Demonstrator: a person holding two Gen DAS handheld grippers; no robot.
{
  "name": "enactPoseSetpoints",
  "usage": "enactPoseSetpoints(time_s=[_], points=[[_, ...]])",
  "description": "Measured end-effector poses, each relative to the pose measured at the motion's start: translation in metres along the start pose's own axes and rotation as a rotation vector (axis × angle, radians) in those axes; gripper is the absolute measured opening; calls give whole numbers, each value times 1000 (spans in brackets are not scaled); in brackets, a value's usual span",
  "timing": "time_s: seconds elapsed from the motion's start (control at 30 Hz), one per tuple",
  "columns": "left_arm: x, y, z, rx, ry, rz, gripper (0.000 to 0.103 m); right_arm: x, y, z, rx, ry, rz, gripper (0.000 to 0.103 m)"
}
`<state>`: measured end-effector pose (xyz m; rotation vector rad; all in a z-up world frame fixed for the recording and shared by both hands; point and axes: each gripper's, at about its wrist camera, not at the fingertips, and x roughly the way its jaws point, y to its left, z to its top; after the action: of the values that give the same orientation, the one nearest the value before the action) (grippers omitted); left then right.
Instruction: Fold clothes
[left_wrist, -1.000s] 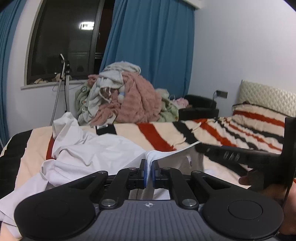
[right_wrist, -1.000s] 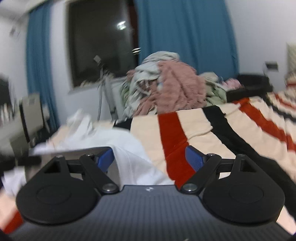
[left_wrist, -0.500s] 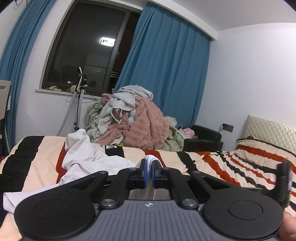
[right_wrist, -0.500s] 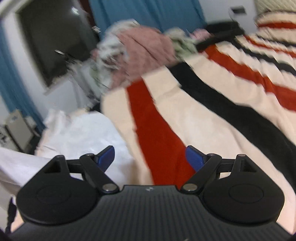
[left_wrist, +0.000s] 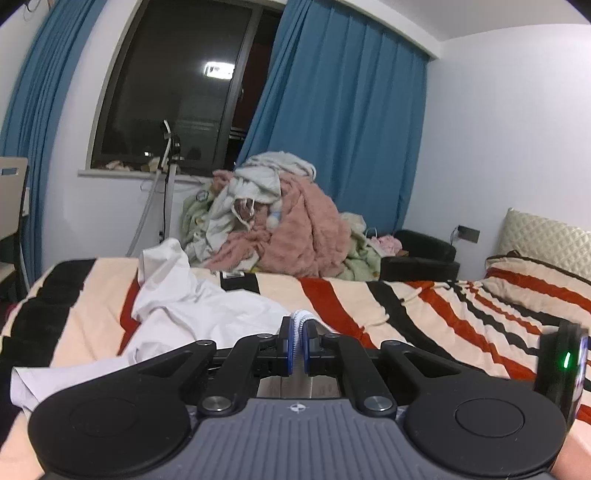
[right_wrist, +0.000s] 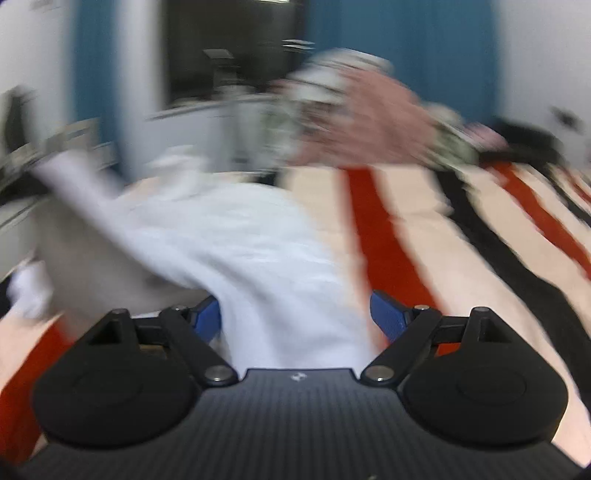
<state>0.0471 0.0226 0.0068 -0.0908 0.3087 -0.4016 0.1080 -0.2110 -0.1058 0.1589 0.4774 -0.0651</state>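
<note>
An edge of the white shirt (left_wrist: 207, 314) is pinched tight in the left gripper (left_wrist: 297, 345). The right gripper (right_wrist: 295, 314) is spread wide with shirt cloth lying between its jaws, ungripped. A second edge probably needs taking next, so the shirt can be spread on the striped bed (left_wrist: 424, 314).

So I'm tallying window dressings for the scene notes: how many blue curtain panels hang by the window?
2. One blue curtain hangs at the window's left edge, partly cut by the frame; the other blue curtain hangs to its right, behind the laundry pile. More may lie outside the view.
</note>
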Motion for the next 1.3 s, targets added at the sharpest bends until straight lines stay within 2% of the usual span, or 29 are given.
enactPoseSetpoints(time_s=[0.13, 0.23, 0.33, 0.5, 0.53, 0.6, 0.67, 0.73, 0.8, 1.0, 1.07, 1.1, 1.23, 1.3], points=[[4, -10, -7, 42, 16, -3, 5, -11, -41, 20, 178, -33, -14, 85], [2, -14, -9, 51, 8, -3, 5, -25, -60, 24, 246, -10, 26, 85], [-2, -12, -6, 33, -18, -5, 5, -27, -67, 22, 239, 58, 22, 85], [-11, -5, 0, -10, -43, 21, 5, -6, -61, -9, 187, 296, -1, 85], [-13, -3, 0, -21, -36, 30, 5, -5, -58, -12, 179, 305, -23, 85], [-14, 3, -2, -50, -6, 50, 5, -15, -50, -9, 141, 219, -105, 85], [-14, 10, -7, -86, 46, 75, 5, -40, -43, 2, 109, 30, -150, 85], [-12, 16, -13, -120, 104, 80, 5, -63, -37, 12, 97, -125, -113, 85], [-10, 22, -20, -147, 163, 86, 6, -78, -28, 15, 55, -215, -89, 85], [6, 26, -39, -128, 299, 88, 13, -88, -11, 18, -36, -257, -63, 85], [15, 18, -45, -80, 325, 94, 33, -90, -12, 20, -25, -263, -49, 85], [19, 13, -48, -54, 336, 99, 47, -91, -14, 20, -18, -265, -45, 85], [35, -6, -61, 67, 360, 144, 49, -90, -21, 21, 7, -264, -31, 85], [43, -10, -67, 114, 364, 217, 50, -89, -23, 20, 13, -274, -32, 85]])
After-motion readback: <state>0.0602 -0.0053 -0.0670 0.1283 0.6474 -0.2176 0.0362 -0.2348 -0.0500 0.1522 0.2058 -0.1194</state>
